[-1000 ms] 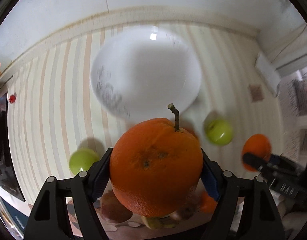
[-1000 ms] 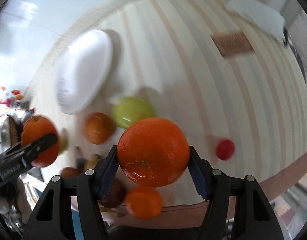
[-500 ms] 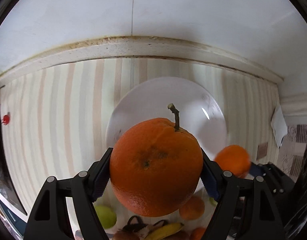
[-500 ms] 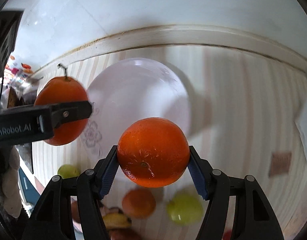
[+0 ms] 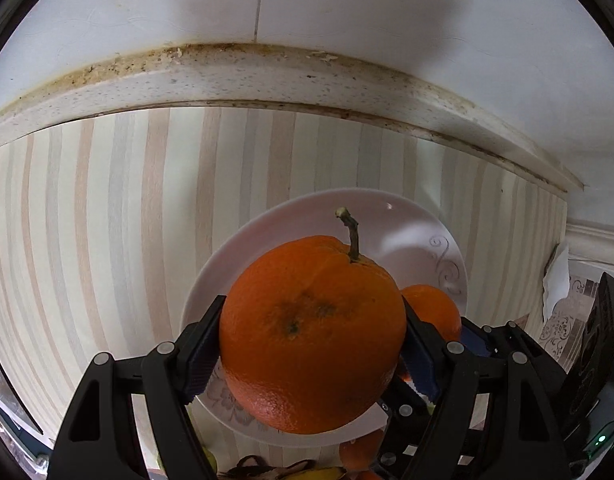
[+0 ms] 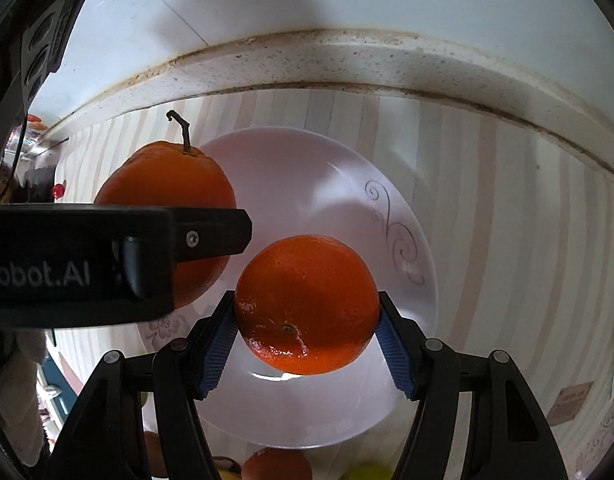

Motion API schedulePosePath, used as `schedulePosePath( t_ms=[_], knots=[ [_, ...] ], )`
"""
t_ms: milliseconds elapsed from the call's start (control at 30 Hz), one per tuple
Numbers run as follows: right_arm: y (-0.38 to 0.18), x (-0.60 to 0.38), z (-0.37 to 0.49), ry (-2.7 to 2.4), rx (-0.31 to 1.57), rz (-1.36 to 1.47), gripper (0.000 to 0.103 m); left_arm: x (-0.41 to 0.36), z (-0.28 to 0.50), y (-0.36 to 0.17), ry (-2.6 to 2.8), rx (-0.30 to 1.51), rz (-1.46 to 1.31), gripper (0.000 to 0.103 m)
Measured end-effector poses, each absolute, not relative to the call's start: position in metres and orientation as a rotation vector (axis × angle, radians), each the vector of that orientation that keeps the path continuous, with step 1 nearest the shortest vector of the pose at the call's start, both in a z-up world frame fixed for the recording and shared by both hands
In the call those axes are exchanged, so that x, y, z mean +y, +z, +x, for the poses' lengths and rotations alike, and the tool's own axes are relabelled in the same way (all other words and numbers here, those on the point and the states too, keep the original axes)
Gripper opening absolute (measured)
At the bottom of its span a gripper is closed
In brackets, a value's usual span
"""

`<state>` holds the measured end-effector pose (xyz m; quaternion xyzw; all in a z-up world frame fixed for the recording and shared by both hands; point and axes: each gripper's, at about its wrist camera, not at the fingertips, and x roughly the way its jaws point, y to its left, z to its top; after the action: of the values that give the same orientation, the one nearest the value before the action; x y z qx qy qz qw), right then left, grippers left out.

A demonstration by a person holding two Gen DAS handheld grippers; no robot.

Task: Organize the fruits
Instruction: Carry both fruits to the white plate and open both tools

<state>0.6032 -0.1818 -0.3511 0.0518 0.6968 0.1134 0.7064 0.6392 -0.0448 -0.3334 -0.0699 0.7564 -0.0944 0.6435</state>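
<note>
My left gripper (image 5: 311,354) is shut on a large orange with a stem (image 5: 311,332), held over the near left part of a white plate (image 5: 419,232). My right gripper (image 6: 307,330) is shut on a smaller orange (image 6: 307,304) above the middle of the same white plate (image 6: 299,168). In the right wrist view the stemmed orange (image 6: 167,176) and the left gripper's black finger hang over the plate's left side. In the left wrist view the smaller orange (image 5: 435,308) shows just right of the stemmed one, with the right gripper's body beneath it.
The plate lies on a striped table cover (image 5: 107,220) close to a stained white wall ledge (image 6: 347,64). More fruit lies at the near edge: an orange (image 6: 275,466), a green fruit (image 6: 367,472) and a banana (image 5: 323,474). A small red fruit (image 6: 58,191) sits far left.
Both grippers have swung from over the loose fruit to above the plate and come lower, each still clamping its orange. The plate now sits larger and centred under them.
</note>
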Motion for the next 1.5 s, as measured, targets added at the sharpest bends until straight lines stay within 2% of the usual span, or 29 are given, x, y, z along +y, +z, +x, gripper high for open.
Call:
schedulePosePath(
  t_ms=[267, 700, 900, 1500],
  knots=[
    [-0.352, -0.195, 0.619, 0.242, 1.549, 0.134, 0.07, -0.036, 0.638, -0.351, -0.182, 1.81, -0.242, 0.078],
    [-0.343, -0.221, 0.624, 0.215, 1.543, 0.169, 0.09, -0.042, 0.644, -0.363, -0.173, 1.845, -0.248, 0.079],
    [-0.338, -0.232, 0.623, 0.199, 1.543, 0.173, 0.096, -0.039, 0.648, -0.339, -0.203, 1.771, -0.283, 0.09],
    [-0.286, -0.233, 0.569, 0.089, 1.477, 0.141, 0.096, -0.005, 0.585, -0.256, -0.094, 1.514, -0.079, 0.09]
  ],
)
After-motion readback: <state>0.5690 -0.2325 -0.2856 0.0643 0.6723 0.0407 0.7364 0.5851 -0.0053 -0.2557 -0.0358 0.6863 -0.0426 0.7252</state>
